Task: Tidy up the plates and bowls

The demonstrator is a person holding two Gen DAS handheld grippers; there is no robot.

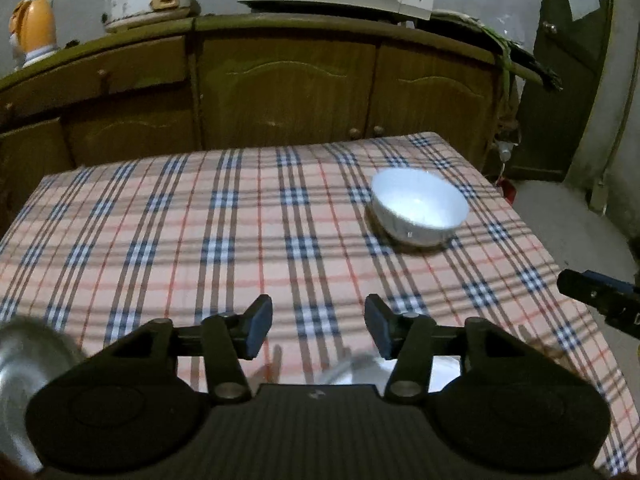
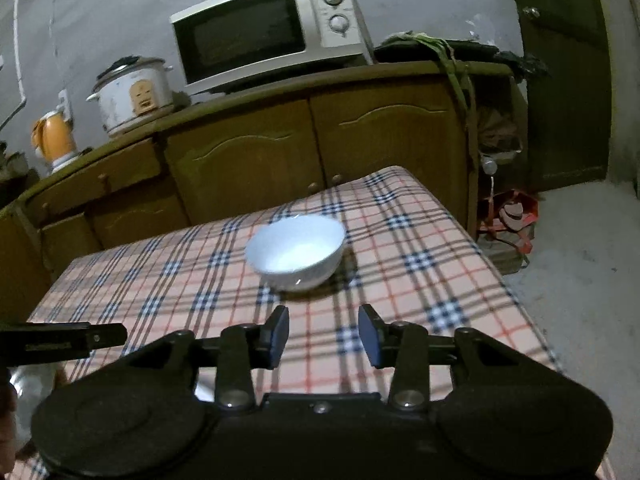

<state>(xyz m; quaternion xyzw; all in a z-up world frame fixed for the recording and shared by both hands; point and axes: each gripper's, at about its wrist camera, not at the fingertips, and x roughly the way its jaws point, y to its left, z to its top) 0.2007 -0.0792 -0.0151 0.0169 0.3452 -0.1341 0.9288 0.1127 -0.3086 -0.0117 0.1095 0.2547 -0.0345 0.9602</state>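
On the checked surface (image 2: 420,248) the white bowl (image 2: 296,252) sits just ahead of my right tool (image 2: 323,334) and ahead-right of my left tool (image 1: 318,328), both part open and empty; it looks rigid, glazed-slick, breakable, so I'd pinch its rim.
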